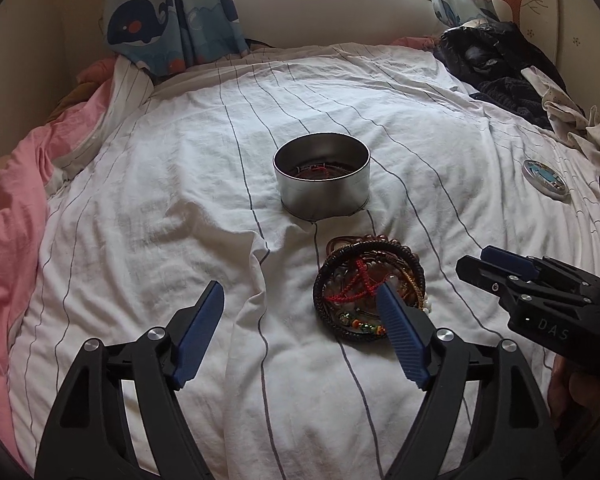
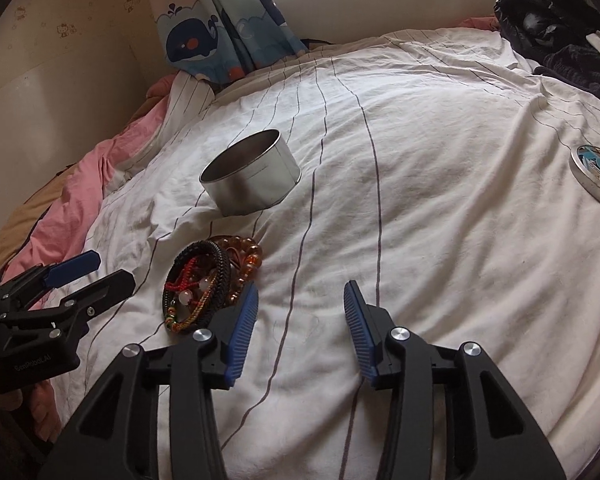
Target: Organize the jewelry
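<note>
Both claws gape empty: left claw (image 1: 300,300), right claw (image 2: 300,300). Bracelet pile (image 1: 368,290) lies at my left claw's right finger, nearer it; tin (image 1: 321,176) stands just beyond.

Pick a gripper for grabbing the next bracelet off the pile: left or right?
Left, probably. The left gripper is open with one of its fingers already over the bracelet pile, and the tin straight ahead. The right gripper, also open, points at bare sheet beside the pile.
</note>
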`<state>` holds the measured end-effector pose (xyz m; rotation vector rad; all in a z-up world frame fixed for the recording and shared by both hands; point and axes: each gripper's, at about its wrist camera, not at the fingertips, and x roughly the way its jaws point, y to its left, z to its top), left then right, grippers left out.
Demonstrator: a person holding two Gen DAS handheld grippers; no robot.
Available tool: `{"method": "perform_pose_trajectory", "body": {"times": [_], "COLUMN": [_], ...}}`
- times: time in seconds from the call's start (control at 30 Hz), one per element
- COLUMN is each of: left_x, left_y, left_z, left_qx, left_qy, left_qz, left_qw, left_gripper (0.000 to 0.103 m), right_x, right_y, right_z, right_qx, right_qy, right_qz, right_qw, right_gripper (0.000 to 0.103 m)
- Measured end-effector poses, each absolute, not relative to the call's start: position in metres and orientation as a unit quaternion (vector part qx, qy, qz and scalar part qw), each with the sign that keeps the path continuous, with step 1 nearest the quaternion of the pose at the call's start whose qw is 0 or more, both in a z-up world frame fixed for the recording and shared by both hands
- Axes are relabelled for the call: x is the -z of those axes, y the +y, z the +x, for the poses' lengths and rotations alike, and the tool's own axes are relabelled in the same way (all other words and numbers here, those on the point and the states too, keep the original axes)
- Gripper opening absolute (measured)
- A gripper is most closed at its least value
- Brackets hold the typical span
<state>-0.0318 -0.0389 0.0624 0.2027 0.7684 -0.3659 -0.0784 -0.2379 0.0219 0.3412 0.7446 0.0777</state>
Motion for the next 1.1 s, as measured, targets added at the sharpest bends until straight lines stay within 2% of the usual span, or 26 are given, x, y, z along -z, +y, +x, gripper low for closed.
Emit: {"method": "perform_pose_trajectory", "body": {"times": [0.33, 1.1], "left_x": [-0.0692, -0.0649], "left_y": [-0.0406, -0.0440], "left_z": [-0.0302, -0.0263], "left_qx": [0.177, 0.176], "left_qy": [0.363, 0.368], "left_qz": [0.094, 0.093], "left_qw": [0.910, 0.908], "left_gripper": [0.082, 0.090], "right_x": [-0.0219, -0.0220], "right_y": [-0.2392, -0.2375], "right_z": [-0.0781, -0.0817], "right_qx": [-0.033, -0.032], "right_qy": [0.356, 0.351], "right_qz": [0.170, 0.169], "right_qw": [0.918, 0.920], "right_gripper": [0.060, 0.065]}}
